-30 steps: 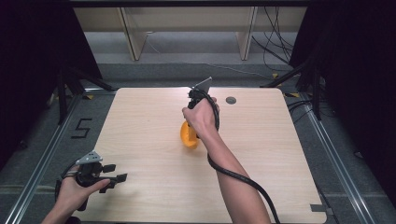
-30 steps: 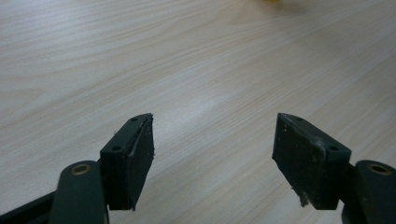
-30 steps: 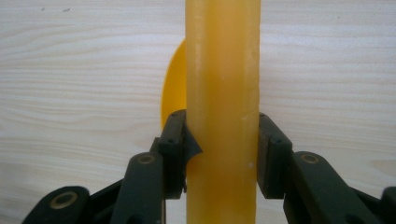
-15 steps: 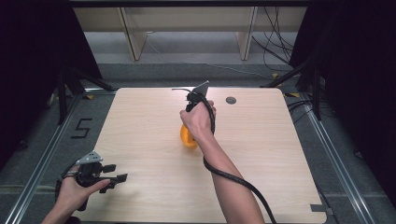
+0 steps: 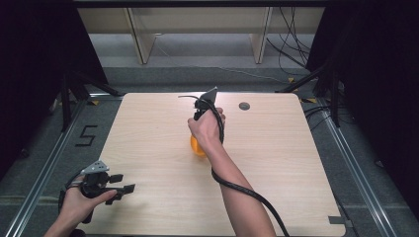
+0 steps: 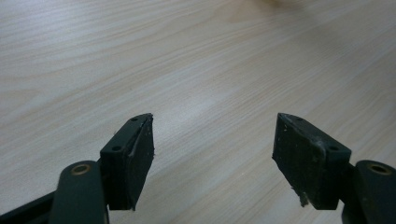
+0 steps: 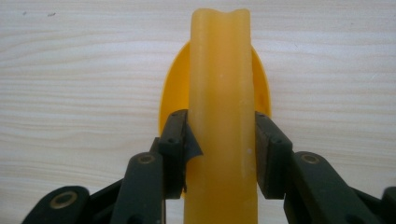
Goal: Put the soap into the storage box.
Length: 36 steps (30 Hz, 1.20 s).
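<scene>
Jaws of the right gripper point(image 7: 219, 154) clamp a yellow-orange handle point(image 7: 219, 112) from both sides, pads flat against it; beyond them it widens into a yellow rounded part point(image 7: 261, 88) lying against the table point(image 7: 70, 93). It looks like light, stiff plastic, smooth and possibly slippery, so the straight handle near the pads seems the surest hold. Well apart, the left gripper point(image 6: 212, 154) stands wide open over bare wood.
</scene>
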Each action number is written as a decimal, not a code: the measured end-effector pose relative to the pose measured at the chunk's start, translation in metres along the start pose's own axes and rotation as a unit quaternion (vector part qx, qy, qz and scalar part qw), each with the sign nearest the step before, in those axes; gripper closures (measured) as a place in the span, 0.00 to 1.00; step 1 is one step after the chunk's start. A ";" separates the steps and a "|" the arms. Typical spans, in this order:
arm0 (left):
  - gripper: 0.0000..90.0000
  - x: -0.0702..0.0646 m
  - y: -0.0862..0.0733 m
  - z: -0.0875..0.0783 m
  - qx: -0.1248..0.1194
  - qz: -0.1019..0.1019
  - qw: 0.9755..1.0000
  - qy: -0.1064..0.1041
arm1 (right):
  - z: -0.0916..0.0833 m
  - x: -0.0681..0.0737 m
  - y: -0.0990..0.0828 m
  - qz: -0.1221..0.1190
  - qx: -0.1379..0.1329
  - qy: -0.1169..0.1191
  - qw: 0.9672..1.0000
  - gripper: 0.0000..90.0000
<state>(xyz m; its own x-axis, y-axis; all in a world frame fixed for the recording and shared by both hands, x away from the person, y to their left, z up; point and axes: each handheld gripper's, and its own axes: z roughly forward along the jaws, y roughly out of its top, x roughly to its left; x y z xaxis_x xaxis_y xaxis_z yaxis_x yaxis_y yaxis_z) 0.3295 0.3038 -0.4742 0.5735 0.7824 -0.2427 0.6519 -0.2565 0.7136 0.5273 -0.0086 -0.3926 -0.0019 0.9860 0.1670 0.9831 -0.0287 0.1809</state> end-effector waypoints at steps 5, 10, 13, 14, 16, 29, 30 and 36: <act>0.32 0.000 0.000 0.001 0.000 -0.001 1.000 0.001 | -0.005 -0.003 -0.001 -0.039 -0.010 0.008 0.999 0.57; 0.32 0.000 0.000 0.001 -0.001 -0.002 1.000 0.001 | -0.011 -0.002 -0.001 -0.060 -0.022 0.009 0.998 0.53; 0.32 0.000 0.000 0.000 -0.001 -0.001 1.000 0.001 | -0.012 -0.001 -0.001 -0.049 -0.023 0.016 0.998 0.52; 0.32 0.000 0.000 0.000 -0.001 -0.001 1.000 0.001 | -0.012 -0.001 -0.001 -0.049 -0.023 0.016 0.998 0.52; 0.32 0.000 0.000 0.000 0.000 -0.001 1.000 0.001 | -0.014 -0.001 -0.001 -0.045 -0.022 0.024 0.998 0.50; 0.32 0.000 -0.001 -0.001 -0.001 -0.001 1.000 0.010 | -0.046 -0.030 -0.023 -0.090 -0.046 0.055 0.993 0.44; 0.32 0.000 -0.001 -0.001 -0.002 -0.001 1.000 0.011 | -0.047 -0.038 -0.027 -0.097 -0.042 0.053 0.993 0.44; 0.32 0.000 0.000 -0.001 -0.004 -0.006 1.000 0.015 | -0.049 -0.089 -0.063 -0.117 -0.030 0.063 0.991 0.48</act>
<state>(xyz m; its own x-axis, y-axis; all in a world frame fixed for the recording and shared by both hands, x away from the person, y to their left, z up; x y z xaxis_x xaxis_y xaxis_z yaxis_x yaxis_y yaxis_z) 0.3290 0.3046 -0.4740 0.5502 0.8023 -0.2313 0.6549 -0.2428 0.7156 0.4561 -0.1028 -0.3714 -0.2542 0.9386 0.2333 0.9407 0.1840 0.2851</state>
